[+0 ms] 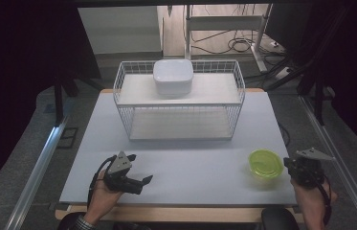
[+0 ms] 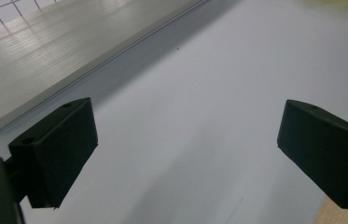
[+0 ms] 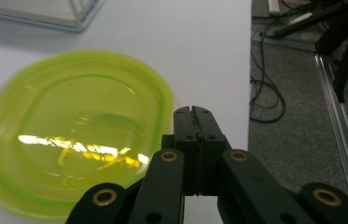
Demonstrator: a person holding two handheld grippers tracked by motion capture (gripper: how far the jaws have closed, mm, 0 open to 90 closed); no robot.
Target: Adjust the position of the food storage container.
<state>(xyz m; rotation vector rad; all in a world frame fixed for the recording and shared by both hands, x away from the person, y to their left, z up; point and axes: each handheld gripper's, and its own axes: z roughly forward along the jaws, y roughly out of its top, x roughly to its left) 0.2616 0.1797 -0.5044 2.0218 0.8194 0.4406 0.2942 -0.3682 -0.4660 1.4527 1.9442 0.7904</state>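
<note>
A translucent yellow-green round container (image 1: 264, 164) with its lid on sits near the table's front right corner. My right gripper (image 1: 288, 164) is just to its right, over the table edge, shut with nothing between the jaws. In the right gripper view the closed jaws (image 3: 194, 113) lie beside the container's rim (image 3: 69, 135), apart from it. My left gripper (image 1: 140, 168) rests low at the front left, open and empty. In its own view the left gripper (image 2: 188, 112) has its jaws spread wide over bare white table.
A white wire rack (image 1: 236, 115) stands at the back middle of the white table (image 1: 190, 163), with a white square bowl (image 1: 173, 75) on its upper shelf. The rack's lower shelf (image 2: 45, 56) lies ahead of the left gripper. Cables and metal frames lie on the floor at right.
</note>
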